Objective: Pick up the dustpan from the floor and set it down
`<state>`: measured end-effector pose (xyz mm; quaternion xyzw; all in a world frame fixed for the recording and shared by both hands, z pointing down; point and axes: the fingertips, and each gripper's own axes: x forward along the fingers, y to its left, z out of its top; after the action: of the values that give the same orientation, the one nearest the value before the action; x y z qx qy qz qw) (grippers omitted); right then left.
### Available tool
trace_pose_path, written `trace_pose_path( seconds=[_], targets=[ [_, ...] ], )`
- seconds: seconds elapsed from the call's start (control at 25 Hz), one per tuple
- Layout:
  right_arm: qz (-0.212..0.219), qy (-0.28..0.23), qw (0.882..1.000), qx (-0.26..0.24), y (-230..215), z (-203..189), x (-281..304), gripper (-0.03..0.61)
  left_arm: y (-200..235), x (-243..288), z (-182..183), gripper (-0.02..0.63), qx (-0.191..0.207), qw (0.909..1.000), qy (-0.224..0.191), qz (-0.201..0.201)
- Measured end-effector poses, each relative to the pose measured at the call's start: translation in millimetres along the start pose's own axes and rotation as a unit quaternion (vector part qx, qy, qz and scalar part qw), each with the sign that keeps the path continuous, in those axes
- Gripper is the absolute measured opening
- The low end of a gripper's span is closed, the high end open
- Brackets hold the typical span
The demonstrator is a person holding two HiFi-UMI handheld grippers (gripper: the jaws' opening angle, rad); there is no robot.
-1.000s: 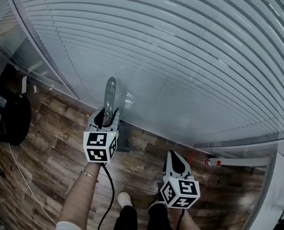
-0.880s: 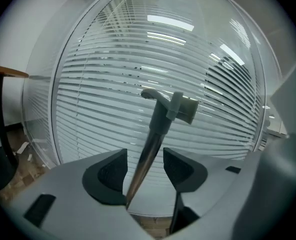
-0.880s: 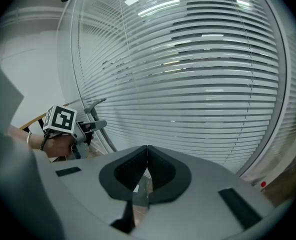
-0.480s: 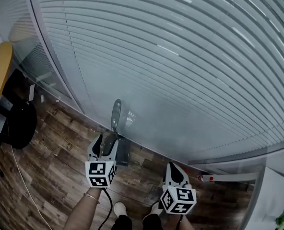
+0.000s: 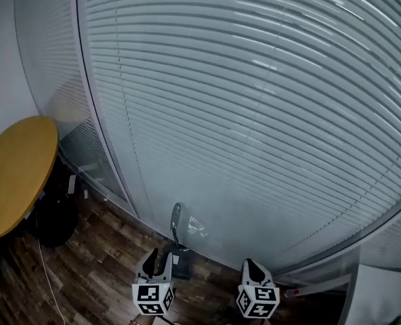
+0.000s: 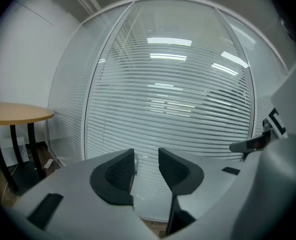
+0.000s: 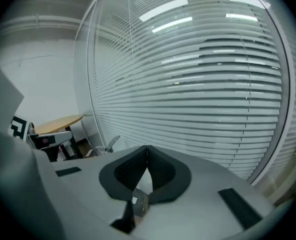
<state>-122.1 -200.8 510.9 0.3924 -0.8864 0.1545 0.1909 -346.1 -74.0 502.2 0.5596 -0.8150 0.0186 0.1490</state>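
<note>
Head view, read from left to right. Table (image 5: pixel 14 175): round and yellow-topped, near the wall (image 5: pixel 255 114) of glass and blinds, at the far left. Left gripper (image 5: pixel 160 256): a little short of the wall, above the floor (image 5: pixel 92 279). The left gripper view shows its jaws a moderate gap apart, having just been closing. Only the wall's blinds show through the gap, and nothing is held. Dustpan (image 5: pixel 177 221): upright on the floor, its dark pan at the foot of the wall and its grey handle rising along the glass. Whether it leans on the glass cannot be told. It stands just beyond the left gripper, apart from both jaws. Right gripper (image 5: pixel 250 266): also short of the wall, further right, well apart from the dustpan. The right gripper view shows its two pads pressed together at the tips, empty. Progress, as judged: the dustpan appears already set down at the wall, with no gripper on it. Nothing of the pick-up or placement seems left; at most the grippers need drawing clear.
</note>
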Motion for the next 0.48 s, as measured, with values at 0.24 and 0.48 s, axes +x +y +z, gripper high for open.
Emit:
trace_pose_path(
  seconds=[0.24, 0.48],
  targets=[
    [0.021, -0.050, 0.998, -0.011, -11, 25, -46, 0.032, -59, -45, 38, 0.095, -0.007, 0.9990, -0.043, -0.008],
    [0.031, -0.094, 0.995, -0.016, -15, 97, -110, 0.032, -86, -91, 116, 0.035, -0.016, 0.9985, -0.053, 0.008]
  ],
)
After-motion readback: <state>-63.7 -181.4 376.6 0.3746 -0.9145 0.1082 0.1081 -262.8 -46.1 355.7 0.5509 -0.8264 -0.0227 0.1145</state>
